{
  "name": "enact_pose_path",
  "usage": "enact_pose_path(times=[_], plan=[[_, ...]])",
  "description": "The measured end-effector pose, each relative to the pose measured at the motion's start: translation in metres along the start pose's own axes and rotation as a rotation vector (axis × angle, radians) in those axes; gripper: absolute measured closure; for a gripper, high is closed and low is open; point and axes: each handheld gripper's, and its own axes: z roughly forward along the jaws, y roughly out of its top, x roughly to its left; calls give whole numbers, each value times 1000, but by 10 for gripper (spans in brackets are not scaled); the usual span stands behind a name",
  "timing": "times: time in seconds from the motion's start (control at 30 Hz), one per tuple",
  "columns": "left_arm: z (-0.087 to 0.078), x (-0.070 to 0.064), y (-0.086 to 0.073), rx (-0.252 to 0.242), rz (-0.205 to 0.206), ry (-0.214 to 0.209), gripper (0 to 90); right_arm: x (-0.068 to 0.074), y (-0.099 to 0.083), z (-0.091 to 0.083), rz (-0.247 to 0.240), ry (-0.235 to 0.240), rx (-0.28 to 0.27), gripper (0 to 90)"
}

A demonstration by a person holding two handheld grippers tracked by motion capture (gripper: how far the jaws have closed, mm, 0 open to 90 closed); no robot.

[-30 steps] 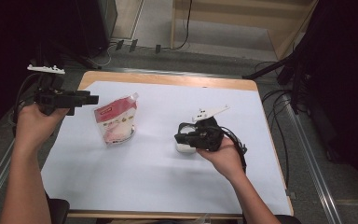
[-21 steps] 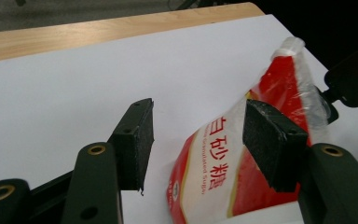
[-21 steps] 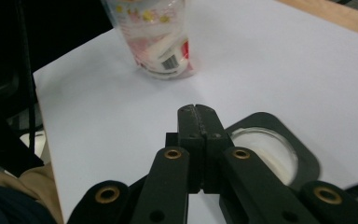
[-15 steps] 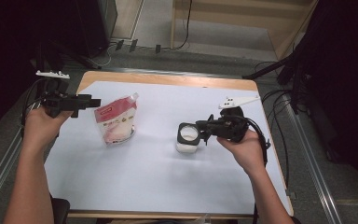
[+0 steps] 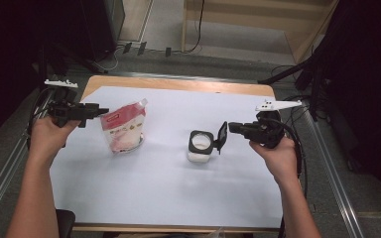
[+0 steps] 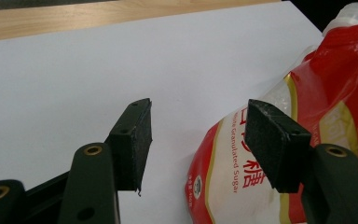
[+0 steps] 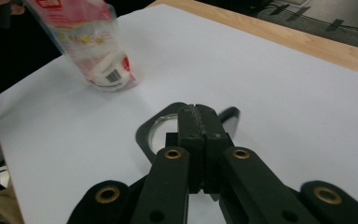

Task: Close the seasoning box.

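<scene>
While the left tongs (image 5: 98,111) hang wide open at nine o'clock, touching nothing beside the sugar pouch (image 5: 124,127) standing on the counter (image 5: 154,198), the right tongs (image 5: 232,127) at three o'clock sit pressed shut, empty, beside the jar (image 5: 200,146), whose flip lid (image 5: 222,137) stands open. Pouring seems next: grip the pouch. Since half a second ago the right tongs have backed off the jar.

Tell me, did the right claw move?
Yes. The right claw swung out to the right of the white jar, toward the table's right edge, opening the lid.
</scene>
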Motion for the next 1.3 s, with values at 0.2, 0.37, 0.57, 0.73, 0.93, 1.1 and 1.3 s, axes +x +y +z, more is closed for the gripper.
enact_pose_path(times=[0.2,0.37,0.57,0.73,0.93,1.1,1.3], plan=[[4,1,-2,12,0,-11,421,-14,-9,5,49,-25,20,899],[7,1,-3,9,2,-12,419,-18,-17,16,71,-30,31,899],[9,2,-3,8,8,-18,417,-17,-22,29,84,-24,35,899],[13,1,-4,16,4,-22,413,-17,-27,37,90,-24,48,899],[15,0,-4,26,9,-13,413,-19,-31,43,102,-11,58,899],[14,1,-5,19,10,-23,410,-17,-32,47,104,1,68,899],[14,1,-5,20,5,-25,407,-16,-33,51,97,22,72,899]])
